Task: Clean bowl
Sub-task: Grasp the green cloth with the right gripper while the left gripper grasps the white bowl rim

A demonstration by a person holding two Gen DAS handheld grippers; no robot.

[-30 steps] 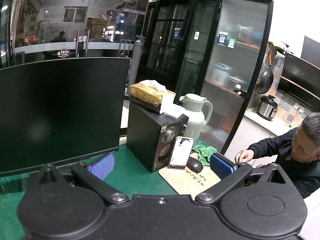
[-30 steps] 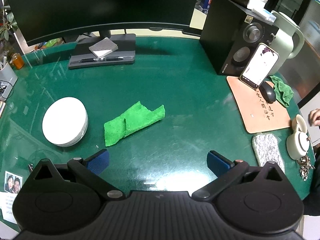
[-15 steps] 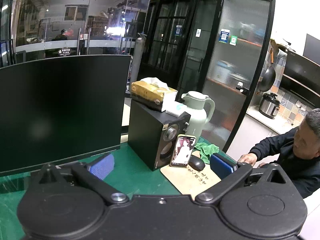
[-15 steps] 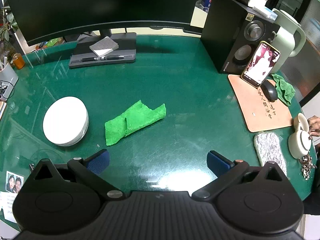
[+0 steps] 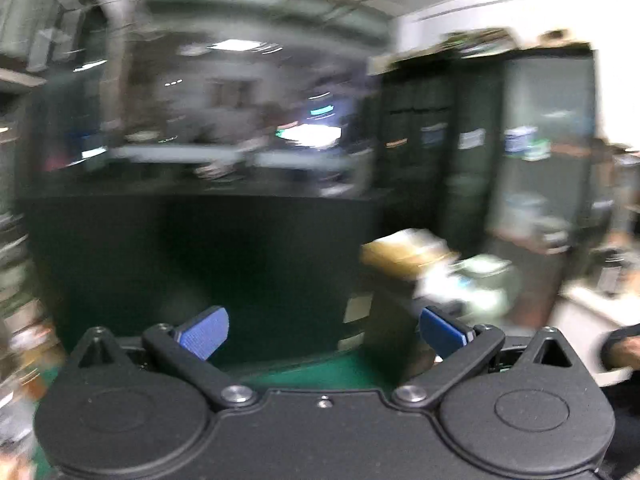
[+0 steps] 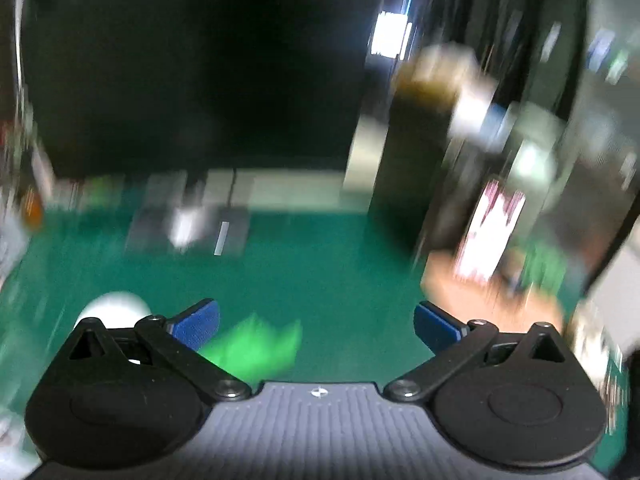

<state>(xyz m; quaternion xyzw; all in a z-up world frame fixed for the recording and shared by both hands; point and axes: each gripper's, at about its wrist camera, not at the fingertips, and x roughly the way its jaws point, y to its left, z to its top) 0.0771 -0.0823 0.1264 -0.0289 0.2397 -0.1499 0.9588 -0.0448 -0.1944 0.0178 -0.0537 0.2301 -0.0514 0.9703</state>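
Left gripper (image 5: 323, 330) and right gripper (image 6: 316, 322) both gape wide, holding nothing.

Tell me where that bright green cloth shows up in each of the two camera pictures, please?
Left wrist view: the green cloth is not in it; only a strip of the green table shows, and the picture is blurred.
Right wrist view: the green cloth lies low and left of centre on the table, right of the white bowl.
Shared landmark: the black speaker, right of centre in both.
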